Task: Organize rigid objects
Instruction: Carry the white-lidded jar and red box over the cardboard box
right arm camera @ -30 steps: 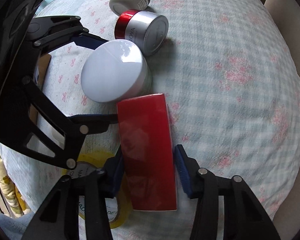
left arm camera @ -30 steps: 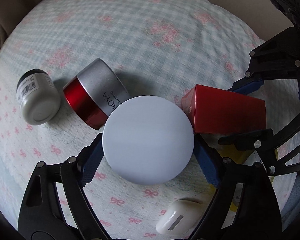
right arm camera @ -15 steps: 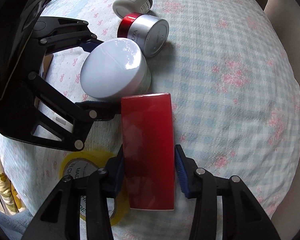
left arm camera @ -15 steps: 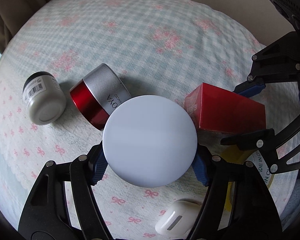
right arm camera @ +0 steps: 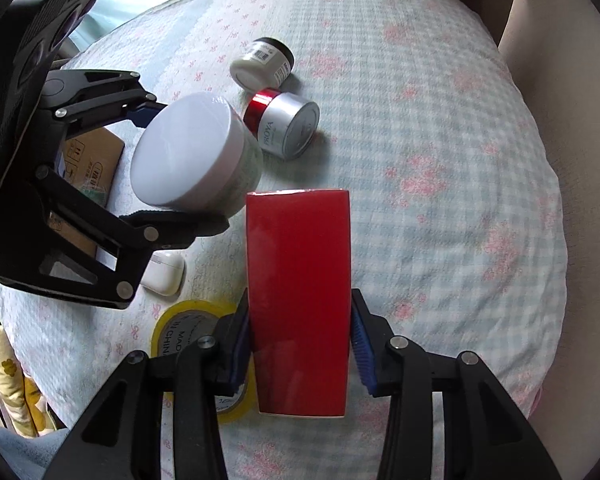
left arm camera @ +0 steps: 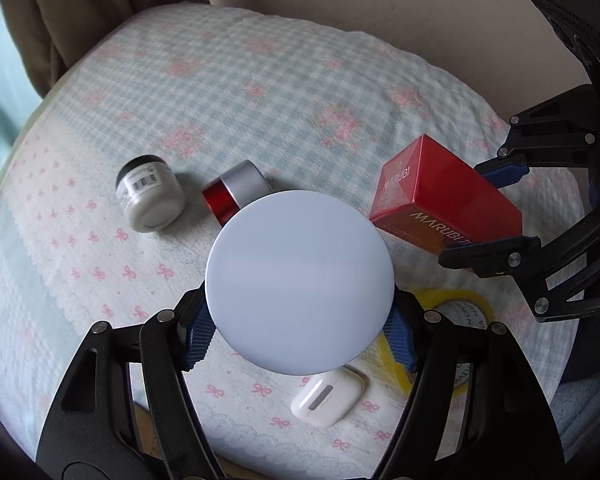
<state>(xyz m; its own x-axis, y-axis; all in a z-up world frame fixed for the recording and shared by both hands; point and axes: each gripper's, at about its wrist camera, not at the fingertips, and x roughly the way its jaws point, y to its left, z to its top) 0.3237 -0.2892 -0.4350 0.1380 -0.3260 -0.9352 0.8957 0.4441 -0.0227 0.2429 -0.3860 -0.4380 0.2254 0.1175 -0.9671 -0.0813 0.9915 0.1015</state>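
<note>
L tool (left arm camera: 300,344) is clamped on the wide white jar (left arm camera: 299,282), pads on opposite sides of the body below the lid. R tool (right arm camera: 300,344) is clamped on the red box (right arm camera: 298,300), pads on its two long faces near the lower end. Both are held clear of the bed (left arm camera: 260,92).

Risks, as I judge them: the jar is round and smooth, w/ the pads biting only at two narrow spots, so a tilt or quick swing could let it rotate or slip out. The box is glossy and gripped near one end, so most of its length sticks out past the pads; it may pivot. The two loads sit close together, jar just beside the box's far end, so they could knock if the hands converge. A drop lands on soft bedding: little damage, but things roll.

Looks: jar is squat, pale, w/ a flat white lid. Box is tall, red, shiny, w/ "MARUBI" lettering. Left lying on the bed: silver-red jar (right arm camera: 286,126) and small grey jar (right arm camera: 262,62), both on their sides; white earbud case (left arm camera: 328,398); yellow tape roll (right arm camera: 188,328).
</note>
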